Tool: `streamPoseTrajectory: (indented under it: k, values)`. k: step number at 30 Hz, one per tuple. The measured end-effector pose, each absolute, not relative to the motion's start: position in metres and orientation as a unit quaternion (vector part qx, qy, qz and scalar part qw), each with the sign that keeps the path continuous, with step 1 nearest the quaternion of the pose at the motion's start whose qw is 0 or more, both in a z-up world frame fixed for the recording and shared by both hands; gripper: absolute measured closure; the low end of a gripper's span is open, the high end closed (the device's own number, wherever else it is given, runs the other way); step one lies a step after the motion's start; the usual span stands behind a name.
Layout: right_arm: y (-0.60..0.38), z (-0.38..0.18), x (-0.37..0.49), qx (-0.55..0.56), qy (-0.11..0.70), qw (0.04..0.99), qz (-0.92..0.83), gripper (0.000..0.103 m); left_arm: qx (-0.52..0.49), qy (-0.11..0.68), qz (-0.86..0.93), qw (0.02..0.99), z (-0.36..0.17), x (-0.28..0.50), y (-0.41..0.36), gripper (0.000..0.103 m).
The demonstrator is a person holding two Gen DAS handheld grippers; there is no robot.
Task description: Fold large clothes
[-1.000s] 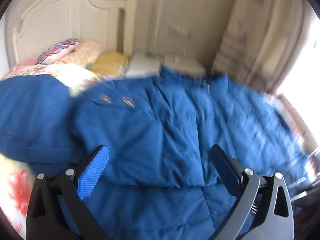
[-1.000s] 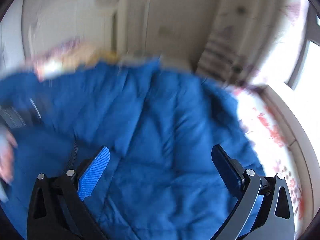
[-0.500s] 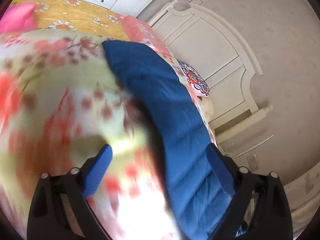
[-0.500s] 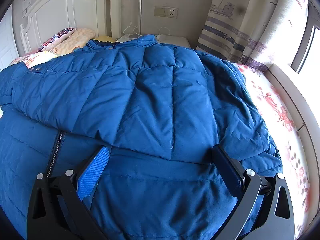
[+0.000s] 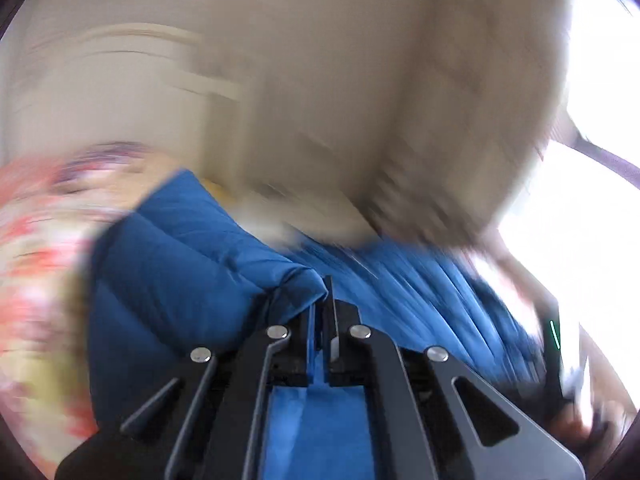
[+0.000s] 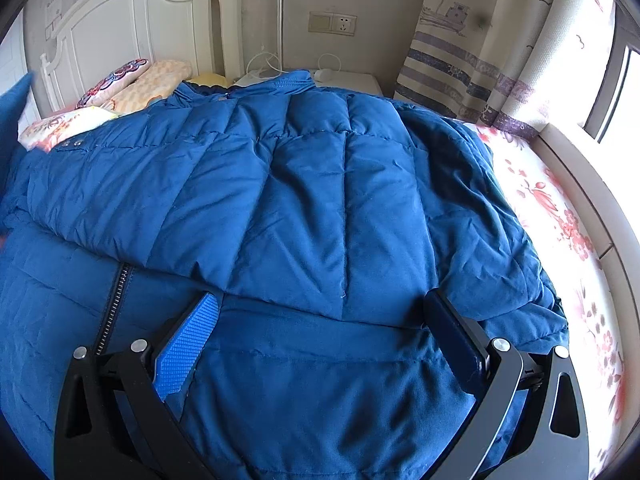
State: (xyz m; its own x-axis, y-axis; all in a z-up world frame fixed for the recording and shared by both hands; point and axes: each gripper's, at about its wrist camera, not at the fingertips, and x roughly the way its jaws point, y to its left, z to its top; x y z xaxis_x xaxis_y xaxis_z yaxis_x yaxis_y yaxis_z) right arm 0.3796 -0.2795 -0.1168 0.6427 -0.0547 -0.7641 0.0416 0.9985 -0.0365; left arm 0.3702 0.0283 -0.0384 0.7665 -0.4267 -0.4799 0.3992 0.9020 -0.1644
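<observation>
A large quilted blue down jacket (image 6: 304, 200) lies spread over most of the bed, on a floral pink-and-white bedsheet (image 6: 560, 216), with its collar toward the white headboard (image 6: 132, 20) and one panel already laid across the body, so the fold looks partly made. By its puffy, stitched panels it is probably light for its size, soft and springy, with a smooth shell that may slide and puff back up after pressing; a thin pinch could slip off. Firmer places to take hold seem to be the sewn edges: hem, cuff, collar, or the band beside the dark metal zipper (image 6: 114, 300).

The left gripper (image 5: 322, 312) has its jaws pressed together on a bunched edge of the blue fabric, apparently a sleeve end, though blur hides which part exactly. The right gripper (image 6: 320, 336) hangs over the lower body of the jacket with its fingers spread wide, holding nothing.
</observation>
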Motion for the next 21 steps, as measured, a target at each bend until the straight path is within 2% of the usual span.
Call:
streamPoseTrajectory:
  k: [3,6,8,10,11,12,13,14,16,17,18,20,21]
  values:
    - [-0.285,-0.116,0.378,0.007,0.42,0.907,-0.024,0.005,0.052,0.321,-0.251,0.912,-0.084,0.372,-0.045,0.1]
    - [-0.29,-0.115,0.377,0.024,0.418,0.908,-0.023,0.005,0.083,0.389,-0.256,0.881,-0.12,0.383,-0.063,0.094]
    - [-0.292,-0.115,0.376,0.031,0.418,0.908,-0.02,0.005,0.077,0.389,-0.277,0.875,-0.118,0.378,-0.057,0.087]
    - [-0.291,-0.115,0.376,0.031,0.419,0.907,-0.02,0.005,0.044,0.38,-0.308,0.871,-0.105,0.362,-0.039,0.052]
    - [-0.291,-0.115,0.376,0.031,0.42,0.907,-0.02,0.005,0.029,0.365,-0.309,0.878,-0.094,0.353,-0.034,0.044]
    - [-0.291,-0.114,0.376,0.032,0.419,0.907,-0.019,0.005,0.005,0.334,-0.314,0.889,-0.079,0.339,-0.021,0.025]
    - [-0.292,-0.114,0.376,0.033,0.419,0.907,-0.019,0.005,-0.021,0.29,-0.325,0.9,-0.062,0.321,-0.003,0.01]
    - [-0.291,-0.114,0.376,0.033,0.419,0.907,-0.022,0.005,-0.043,0.258,-0.338,0.904,-0.052,0.309,0.004,0.008]
    - [-0.29,-0.115,0.376,0.031,0.42,0.907,-0.023,0.005,-0.121,0.2,-0.324,0.917,-0.036,0.299,0.046,0.005]
    - [-0.29,-0.114,0.376,0.029,0.42,0.907,-0.024,0.005,-0.15,0.199,-0.274,0.929,-0.036,0.306,0.063,0.005]
    - [-0.289,-0.114,0.376,0.026,0.42,0.907,-0.025,0.005,-0.169,0.208,-0.232,0.935,-0.039,0.316,0.075,0.01]
    - [-0.288,-0.114,0.376,0.022,0.42,0.907,-0.027,0.005,-0.217,0.255,-0.112,0.935,-0.06,0.347,0.108,0.04]
    - [-0.288,-0.114,0.376,0.021,0.42,0.907,-0.028,0.005,-0.244,0.288,-0.067,0.924,-0.074,0.363,0.122,0.062]
